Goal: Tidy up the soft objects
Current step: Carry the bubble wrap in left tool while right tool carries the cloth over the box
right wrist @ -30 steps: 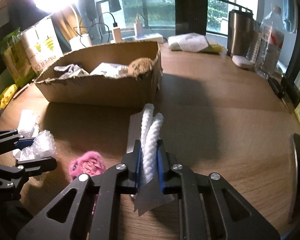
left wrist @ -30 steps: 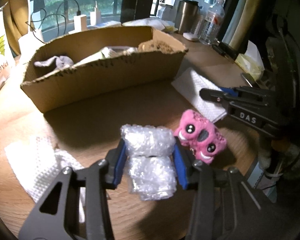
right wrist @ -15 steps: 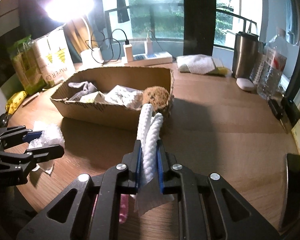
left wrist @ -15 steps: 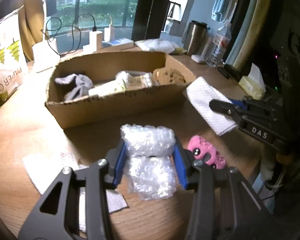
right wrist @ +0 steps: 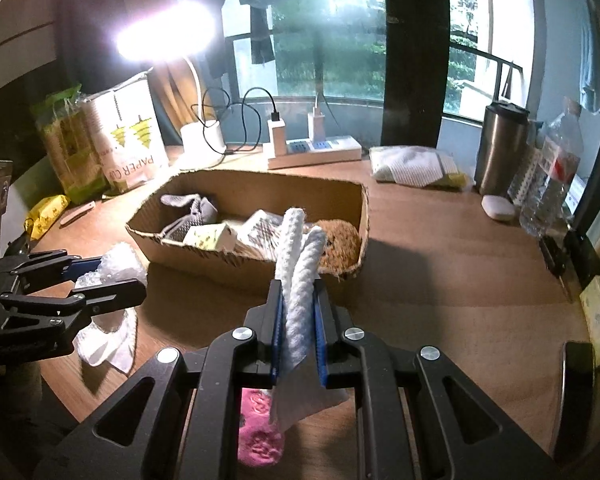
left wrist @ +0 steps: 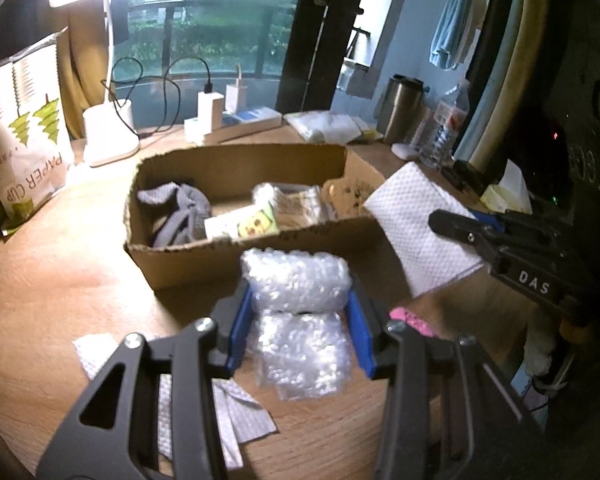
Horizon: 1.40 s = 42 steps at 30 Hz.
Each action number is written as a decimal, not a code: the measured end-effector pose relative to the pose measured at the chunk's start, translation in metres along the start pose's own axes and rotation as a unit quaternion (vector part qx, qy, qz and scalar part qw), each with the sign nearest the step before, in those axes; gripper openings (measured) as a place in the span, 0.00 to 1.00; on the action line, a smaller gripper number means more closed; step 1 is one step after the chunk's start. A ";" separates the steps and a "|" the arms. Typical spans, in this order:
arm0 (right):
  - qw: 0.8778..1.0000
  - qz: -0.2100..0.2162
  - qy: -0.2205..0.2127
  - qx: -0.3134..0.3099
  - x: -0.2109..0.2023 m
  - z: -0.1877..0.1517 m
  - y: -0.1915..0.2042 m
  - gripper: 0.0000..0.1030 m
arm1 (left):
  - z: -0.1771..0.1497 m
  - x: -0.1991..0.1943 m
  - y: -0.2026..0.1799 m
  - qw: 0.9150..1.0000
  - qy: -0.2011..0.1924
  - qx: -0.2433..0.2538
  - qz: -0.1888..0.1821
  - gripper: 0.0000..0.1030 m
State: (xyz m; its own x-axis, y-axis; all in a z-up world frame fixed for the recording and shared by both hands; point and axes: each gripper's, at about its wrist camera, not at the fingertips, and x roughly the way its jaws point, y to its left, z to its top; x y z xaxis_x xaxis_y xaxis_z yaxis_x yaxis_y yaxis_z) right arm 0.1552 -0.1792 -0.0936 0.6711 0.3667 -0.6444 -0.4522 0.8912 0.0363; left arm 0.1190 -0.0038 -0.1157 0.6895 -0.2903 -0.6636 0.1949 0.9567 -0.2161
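My left gripper point(left wrist: 298, 316) is shut on a wad of bubble wrap point(left wrist: 300, 312) and holds it above the table, just short of the cardboard box point(left wrist: 188, 256). My right gripper point(right wrist: 298, 316) is shut on a folded white waffle cloth point(right wrist: 300, 264), also raised; the cloth shows in the left wrist view point(left wrist: 420, 228) beside the box's right end. The box point(right wrist: 204, 254) holds a grey sock point(right wrist: 192, 212), packets and a brown plush point(right wrist: 338, 246). A pink plush toy point(right wrist: 258, 432) lies on the table below my right gripper and shows in the left view point(left wrist: 410, 316).
A white paper towel point(left wrist: 204, 396) lies on the table under my left gripper. Behind the box stand a lamp base point(left wrist: 110, 136), a power strip point(right wrist: 314, 152), a paper-cup bag point(right wrist: 128, 140), a steel tumbler point(right wrist: 500, 148) and a water bottle point(right wrist: 552, 184). The table's front edge is close.
Both grippers have risen and moved toward the box with their loads. The box's inside has come into view and the pink toy has dropped below and behind the grippers.
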 end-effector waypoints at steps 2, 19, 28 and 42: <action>1.000 0.001 -0.003 -0.002 -0.001 0.004 0.001 0.14 | 0.003 -0.002 0.002 1.000 -0.005 -0.002 0.001 0.43; 1.000 0.008 -0.021 -0.015 0.013 0.041 0.004 0.14 | 0.042 -0.005 0.031 0.998 -0.052 -0.011 0.025 0.43; 0.999 0.008 -0.026 -0.023 0.029 0.060 -0.003 0.14 | 0.067 0.002 0.043 0.996 -0.078 -0.011 0.039 0.43; 0.999 0.017 -0.035 -0.021 0.047 0.079 -0.012 0.14 | 0.089 0.030 0.052 0.996 -0.077 -0.016 0.046 0.43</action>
State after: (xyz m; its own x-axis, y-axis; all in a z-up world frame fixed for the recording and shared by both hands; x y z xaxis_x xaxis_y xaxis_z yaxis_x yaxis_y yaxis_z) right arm 0.2388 -0.1514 -0.0642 0.6931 0.4164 -0.5884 -0.4988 0.8663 0.0255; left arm 0.2117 0.0393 -0.0830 0.8025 -0.1921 -0.5649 0.1045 0.9774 -0.1839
